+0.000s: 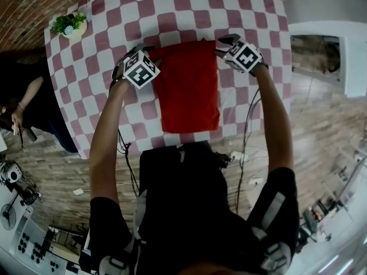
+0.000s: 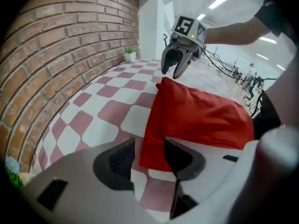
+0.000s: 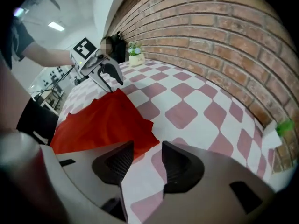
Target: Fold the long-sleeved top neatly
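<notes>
Head view: I look steeply down on a table under a red-and-white checked cloth [image 1: 103, 16]. The red long-sleeved top [image 1: 189, 90] lies at its centre.
Top: it is flat on the cloth, folded into a narrow rectangle running from 12 to 6 o'clock. No sleeves show, and the edges are fairly straight.
Left tongs [image 1: 137, 50]: they hover at the top's 11 o'clock corner, pointing down. The jaws are apart and pinch nothing. In the left gripper view the red corner lies below the gap, clear of both pads.
Right tongs [image 1: 228, 40]: they hover at the 1 o'clock corner with jaws spread wide and empty. In the right gripper view the corner lies just beside one pad, and checked cloth shows through the gap.
Why placed so: I judge that one pair of tongs at each far corner keeps that edge square. With the jaws spread, the fabric rests under its own weight.
Progress: the top looks nearly or fully folded. I cannot tell whether one more halving is due.
Surroundings: a small potted plant [image 1: 70, 24] sits at the table's 10 o'clock. A brick wall [image 2: 56, 55] runs along the far side.
</notes>
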Motion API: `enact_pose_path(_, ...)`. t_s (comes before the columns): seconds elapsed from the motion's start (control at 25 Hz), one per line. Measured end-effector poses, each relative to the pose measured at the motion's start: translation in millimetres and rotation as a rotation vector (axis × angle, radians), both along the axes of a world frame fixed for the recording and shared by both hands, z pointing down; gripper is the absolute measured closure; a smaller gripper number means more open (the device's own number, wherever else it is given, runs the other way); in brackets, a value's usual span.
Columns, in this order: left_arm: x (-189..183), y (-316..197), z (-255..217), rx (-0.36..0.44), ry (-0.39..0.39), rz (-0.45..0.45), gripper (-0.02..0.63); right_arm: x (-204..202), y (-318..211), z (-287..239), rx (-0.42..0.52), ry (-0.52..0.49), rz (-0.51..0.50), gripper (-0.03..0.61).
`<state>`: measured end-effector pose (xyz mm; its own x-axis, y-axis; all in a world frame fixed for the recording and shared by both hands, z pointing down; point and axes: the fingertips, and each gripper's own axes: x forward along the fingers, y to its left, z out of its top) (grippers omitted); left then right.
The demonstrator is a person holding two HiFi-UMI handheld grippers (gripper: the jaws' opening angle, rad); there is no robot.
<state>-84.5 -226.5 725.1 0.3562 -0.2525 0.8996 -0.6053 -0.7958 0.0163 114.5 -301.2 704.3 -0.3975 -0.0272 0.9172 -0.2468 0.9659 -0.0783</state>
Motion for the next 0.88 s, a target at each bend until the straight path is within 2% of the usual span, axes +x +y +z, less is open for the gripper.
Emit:
enact_pose_path(0.2,2,-10,12,-0.034,-0.059,0.094,0.439,-11,-9,20,-0.078,0.078,-0.165,0.405)
enact_pose_path(0.32,5,-10,21,-0.064,-0.076,0.134,0.439,-13,-13,34,-0.11,0.131,-0.222,0.405)
enact_pose_path(0.52,7,-8,28,-0.128,-0.059,0.139,0.443,-15,-8,45,-0.171,0.177,-0.261,0.412)
enact_pose_path(0.64,11,-2,29,-0.176,-0.028,0.146,0.505,-16,-6,46,-0.202,0.173,-0.261,0.424)
enact_pose_path(0.68,12,-1,29,-0.187,-0.022,0.146,0.505,-16,-5,46,-0.21,0.173,-0.261,0.427)
enact_pose_path(0.8,10,-3,31,-0.184,-0.029,0.163,0.521,-15,-2,46,-0.222,0.177,-0.267,0.469)
enact_pose_path(0.88,12,-7,27,-0.153,-0.04,0.18,0.56,-15,-3,44,-0.197,0.184,-0.277,0.485)
